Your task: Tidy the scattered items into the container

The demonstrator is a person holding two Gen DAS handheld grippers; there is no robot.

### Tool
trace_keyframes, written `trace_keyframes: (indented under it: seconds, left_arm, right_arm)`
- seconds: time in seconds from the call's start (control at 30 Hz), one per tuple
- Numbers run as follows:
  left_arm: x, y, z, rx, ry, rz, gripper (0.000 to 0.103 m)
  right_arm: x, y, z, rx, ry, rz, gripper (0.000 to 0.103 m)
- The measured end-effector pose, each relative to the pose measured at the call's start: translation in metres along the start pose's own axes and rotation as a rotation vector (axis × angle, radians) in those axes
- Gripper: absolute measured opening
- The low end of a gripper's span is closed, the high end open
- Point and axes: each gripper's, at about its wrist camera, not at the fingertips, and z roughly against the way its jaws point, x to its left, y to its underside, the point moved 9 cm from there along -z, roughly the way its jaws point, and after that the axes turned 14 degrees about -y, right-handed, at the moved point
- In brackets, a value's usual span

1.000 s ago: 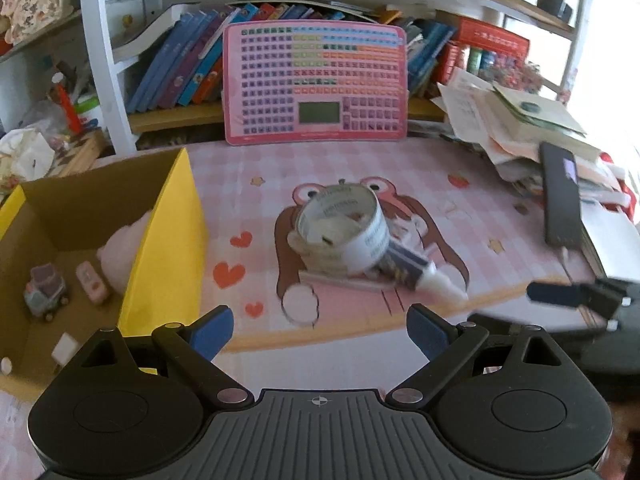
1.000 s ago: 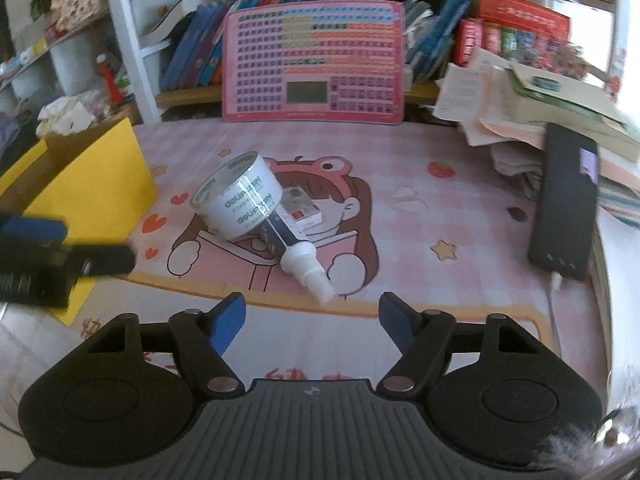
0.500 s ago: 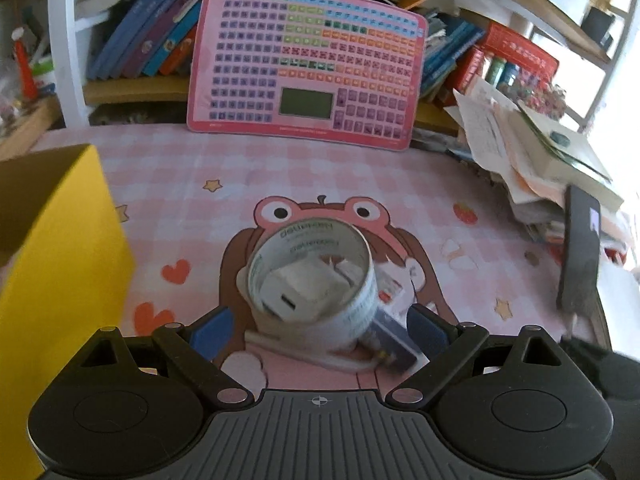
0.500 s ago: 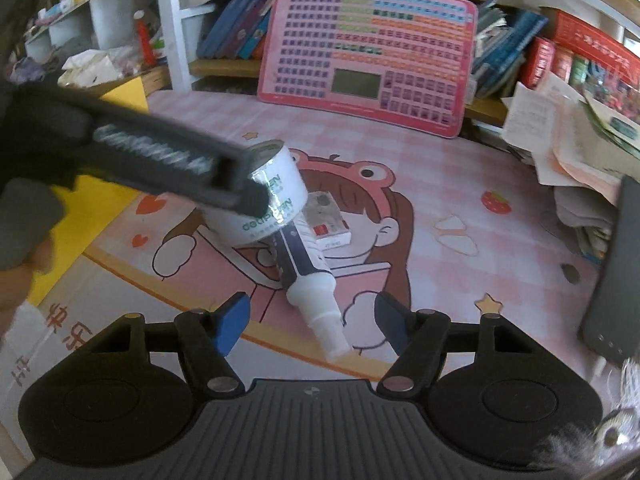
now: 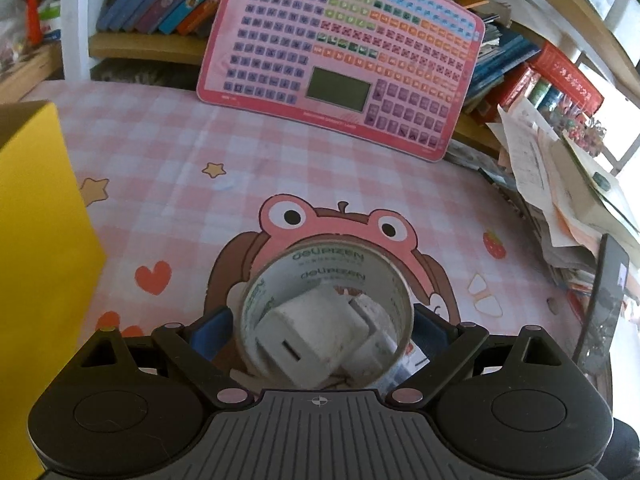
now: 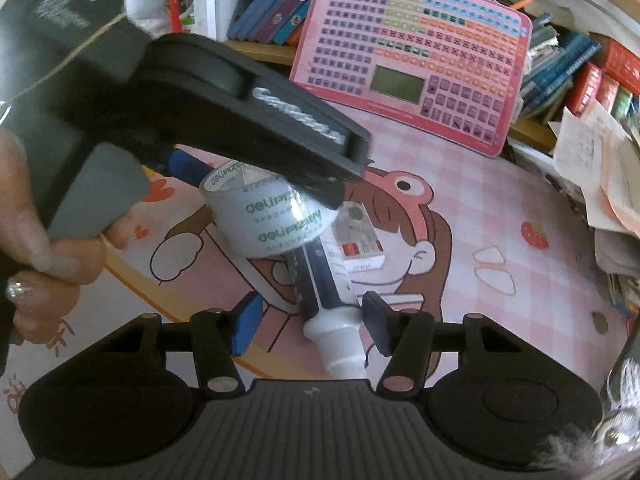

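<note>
Both grippers have closed in on the pile at the middle of the pink mat [image 5: 168, 160] within the last second. The left gripper [image 5: 320, 326] now straddles the tape roll [image 5: 326, 312], its fingers wide on either side of the roll, not yet pinching it; a white charger block [image 5: 312, 340] sits inside the ring. The right gripper [image 6: 310, 322] has come up to the dark tube [image 6: 320, 280], its fingers spread around the white cap end. The yellow box [image 5: 40, 260] stands at the left, so the next step is probably grasping and carrying leftward. A small card box [image 6: 360, 240] lies just beside the roll.
</note>
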Motion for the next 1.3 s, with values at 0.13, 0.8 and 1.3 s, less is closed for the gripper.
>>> trace_keyframes:
  seconds: [0.13,0.8,1.3]
  left_arm:
    - [-0.004,0.001,-0.007,0.018,-0.011,-0.012,0.095]
    - [0.004,0.016,0.066,-0.089,0.030,-0.066,0.088]
    - [0.024,0.068,0.145,-0.096,0.079,-0.061,0.088]
  right_arm:
    - [-0.004,-0.005,-0.004,0.012,0.006,0.015,0.047]
    - [0.023,0.028,0.019,0.026,-0.022,-0.091,0.031]
    - [0.054,0.077,0.049,0.069,-0.020,-0.161,0.031]
